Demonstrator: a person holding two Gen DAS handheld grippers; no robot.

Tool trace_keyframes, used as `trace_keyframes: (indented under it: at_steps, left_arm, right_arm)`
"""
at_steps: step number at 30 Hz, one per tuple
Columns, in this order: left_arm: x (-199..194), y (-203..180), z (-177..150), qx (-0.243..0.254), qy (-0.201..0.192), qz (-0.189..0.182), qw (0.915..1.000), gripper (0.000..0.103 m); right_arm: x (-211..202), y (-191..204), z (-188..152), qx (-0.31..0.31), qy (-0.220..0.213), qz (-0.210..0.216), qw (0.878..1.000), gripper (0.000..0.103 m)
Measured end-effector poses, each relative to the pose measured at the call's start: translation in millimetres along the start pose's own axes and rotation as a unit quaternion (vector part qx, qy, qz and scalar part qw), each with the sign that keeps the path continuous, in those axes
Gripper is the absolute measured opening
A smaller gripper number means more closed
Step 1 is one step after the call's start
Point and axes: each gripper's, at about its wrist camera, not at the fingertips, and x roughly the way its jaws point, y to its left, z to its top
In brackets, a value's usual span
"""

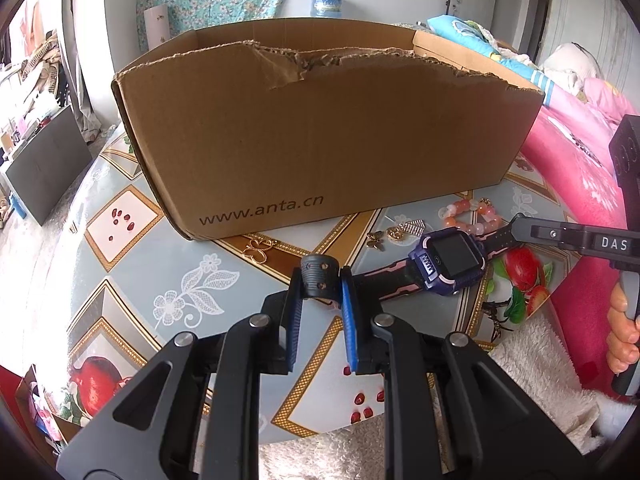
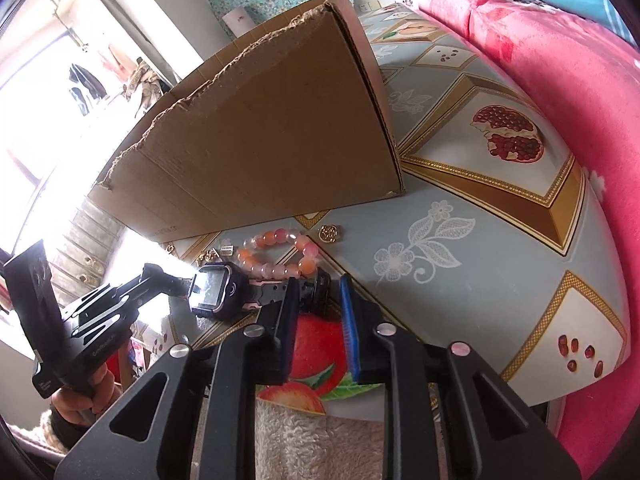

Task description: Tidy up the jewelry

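Note:
A purple and black smartwatch (image 1: pixel 450 262) lies across the table in front of a torn cardboard box (image 1: pixel 312 136). My left gripper (image 1: pixel 322 284) is shut on one end of its black strap (image 1: pixel 318 280). My right gripper (image 2: pixel 320 286) pinches the other strap end (image 2: pixel 316 288); it also shows in the left wrist view (image 1: pixel 516 232). The watch face shows in the right wrist view (image 2: pixel 212 286). A pink bead bracelet (image 1: pixel 472 214) (image 2: pixel 280 254), gold charms (image 1: pixel 394 234) and a gold butterfly brooch (image 1: pixel 258 250) lie beside the box. A gold round charm (image 2: pixel 330 234) sits near the bracelet.
The table (image 2: pixel 480 216) has a blue-grey cloth with pomegranate prints. A pink bedspread (image 2: pixel 560 80) runs along its right side. A white fleece cloth (image 1: pixel 540 380) lies at the near edge. A dark panel (image 1: pixel 48 168) leans on the floor at left.

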Motion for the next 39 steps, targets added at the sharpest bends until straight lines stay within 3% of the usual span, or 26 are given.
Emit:
trace_keyframes:
  at_steps: [9,22,26,39]
  left_arm:
    - [0.3,1.1,-0.4,0.001,-0.001,0.0,1.0,0.018]
    - [-2.2,-2.7,-0.4,0.007,-0.008,0.003,0.9999,0.018]
    - [-9.4,-4.6,3.6,0.011,-0.017,-0.007,0.9998,0.018]
    - [-42.7,-16.7,9.7,0.027,-0.05,-0.029,0.998,0.017]
  right_arm:
    - [-4.4,9.5,-1.2,-0.022,-0.013,-0.009,1.0,0.013]
    - [-45.2,52.9,-3.0,-0.1,-0.078,-0.001,0.992,0.011]
    - [-51.5,61.1,-0.9,-0.109,-0.09,0.002,0.99,0.005]
    - [-73.2,61.7,-3.3,-0.103,-0.117,0.008,0.988,0.004]
